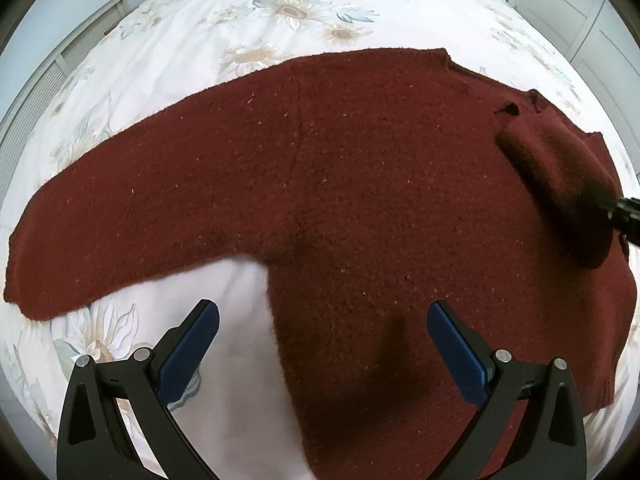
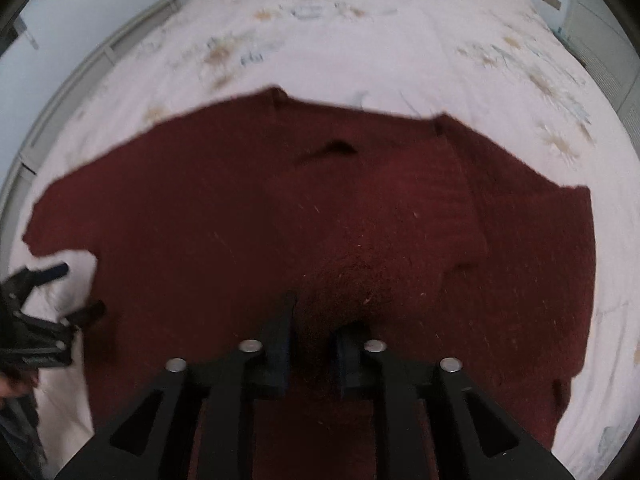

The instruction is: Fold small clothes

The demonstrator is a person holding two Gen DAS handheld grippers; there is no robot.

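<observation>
Item: dark red speckled knitted sweater (image 1: 360, 184), lying mostly flat across the near part of a bed covered by a white sheet printed with pale flowers (image 1: 280, 12). One sleeve (image 1: 120, 220) extends toward the bed's left edge; the other sleeve (image 1: 560, 188) is lifted and doubled over the body.

Left gripper (image 1: 323, 332): blue-padded fingers spread wide, holding nothing, poised above the sweater's left side edge.

Right gripper (image 2: 314, 344): fingers nearly together, pinching a fold of the raised sleeve.
</observation>
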